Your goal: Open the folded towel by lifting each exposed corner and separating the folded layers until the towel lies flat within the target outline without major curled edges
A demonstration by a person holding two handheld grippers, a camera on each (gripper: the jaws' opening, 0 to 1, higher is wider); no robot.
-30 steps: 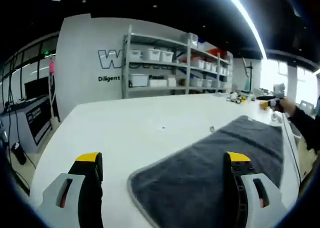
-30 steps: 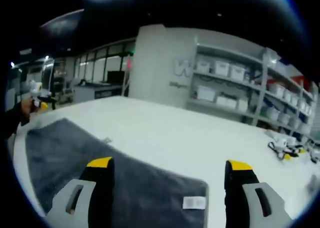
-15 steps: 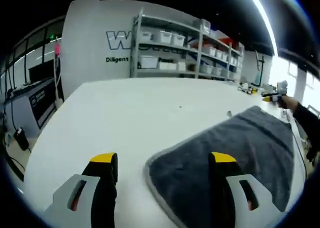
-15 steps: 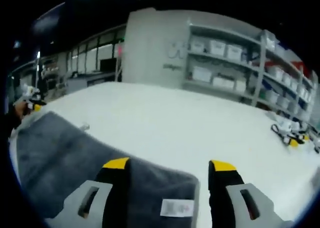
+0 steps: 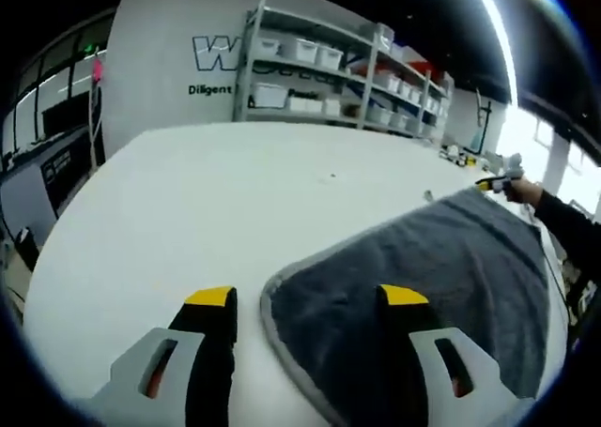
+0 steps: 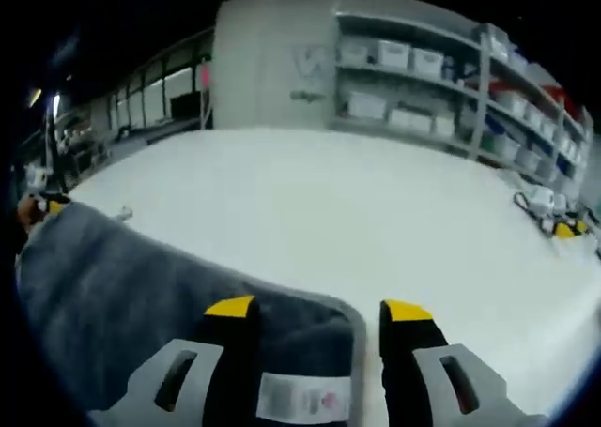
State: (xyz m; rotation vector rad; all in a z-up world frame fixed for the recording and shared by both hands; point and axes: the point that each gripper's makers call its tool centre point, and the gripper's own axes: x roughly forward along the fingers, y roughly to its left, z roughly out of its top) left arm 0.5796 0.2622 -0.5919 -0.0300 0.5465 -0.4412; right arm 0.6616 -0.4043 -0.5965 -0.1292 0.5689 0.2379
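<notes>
Both grippers have dropped toward the towel (image 5: 423,277) on the white table (image 5: 188,202), jaws narrowed but still apart. Left gripper (image 5: 305,300) and right gripper (image 6: 319,310) each straddle a near corner. Soft, limp cloth: pinch the hemmed corners.

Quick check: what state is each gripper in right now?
Left gripper: open, jaws straddling a corner of the grey towel.
Right gripper: open, jaws straddling the towel's label corner.

1. Left gripper (image 5: 305,300): two black jaws with yellow tips, on grey housings with slotted openings.
2. Right gripper (image 6: 319,312): same build.
3. Dark sleeve (image 5: 566,228) on the arm.
</notes>
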